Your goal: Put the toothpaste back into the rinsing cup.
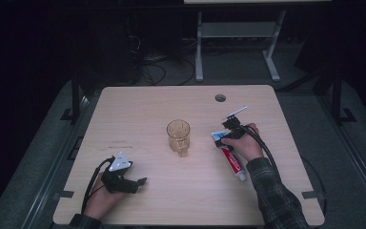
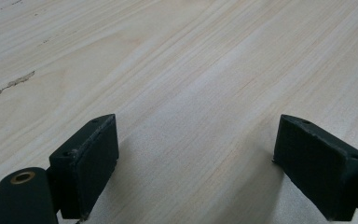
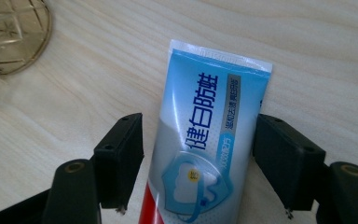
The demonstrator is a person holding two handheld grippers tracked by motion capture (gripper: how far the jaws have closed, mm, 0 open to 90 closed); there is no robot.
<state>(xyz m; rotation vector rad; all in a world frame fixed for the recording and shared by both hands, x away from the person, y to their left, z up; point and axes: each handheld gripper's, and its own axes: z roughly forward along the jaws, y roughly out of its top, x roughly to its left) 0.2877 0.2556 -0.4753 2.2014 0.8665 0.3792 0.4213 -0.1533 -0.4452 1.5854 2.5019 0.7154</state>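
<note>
A blue, white and red toothpaste tube [image 1: 232, 161] lies flat on the wooden table [image 1: 143, 107] at the right, cap toward the person. My right gripper [image 1: 222, 139] is over its flat crimped end. In the right gripper view the tube [image 3: 207, 102] lies between the two jaws of my right gripper [image 3: 198, 156], which stands open; the right jaw is at the tube's edge and a narrow gap shows at the left jaw. My left gripper [image 1: 141, 182] rests near the front left, and it [image 2: 196, 163] stands open over bare wood.
An amber patterned glass [image 1: 178, 137] stands upright at the table's middle, just left of the tube; its base [image 3: 9, 30] is in the right gripper view's top left corner. A round cable hole [image 1: 220, 98] sits near the far edge.
</note>
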